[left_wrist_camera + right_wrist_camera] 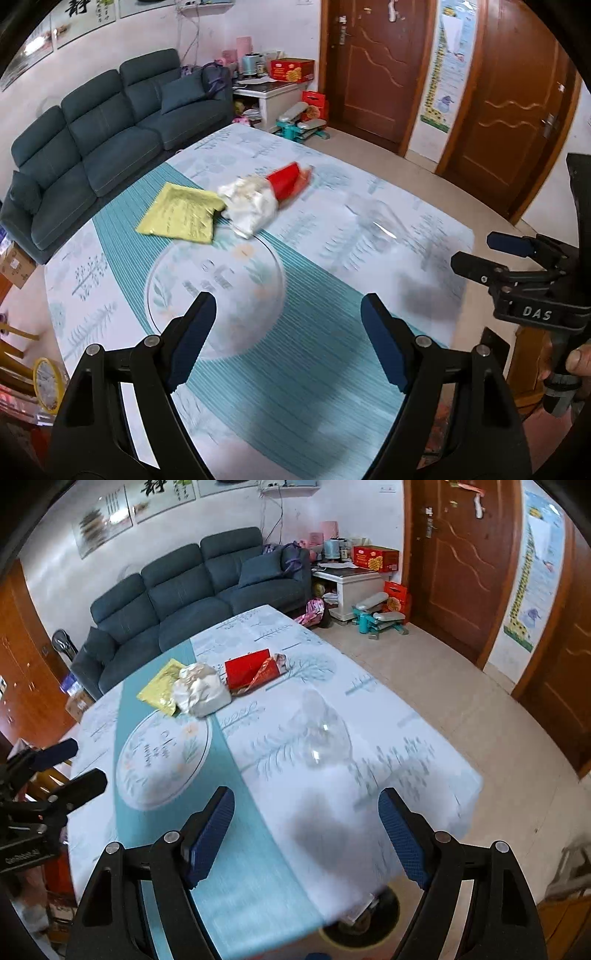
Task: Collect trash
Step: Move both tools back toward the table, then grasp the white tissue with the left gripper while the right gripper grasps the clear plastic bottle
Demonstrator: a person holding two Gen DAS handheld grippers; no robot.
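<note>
**Tabletop: trash not yet collected**

Tabletop [332,812] with patterned cloth. Trash clustered at 11 o'clock: yellow wrapper [162,686], white wad [201,692], red packet [251,670]. Left gripper [288,332] and right gripper [306,834]: fingers spread, empty. Nothing gathered; all three remain.

"DAS" on right hand-held gripper [480,254] (white letters).

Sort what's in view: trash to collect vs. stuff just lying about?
Job:
- yellow wrapper
- crumpled white bag
- red packet

Lying about:
- round plate and clear glass bowl, both empty, on the table
- sofa
- red box on the side cabinet
</note>
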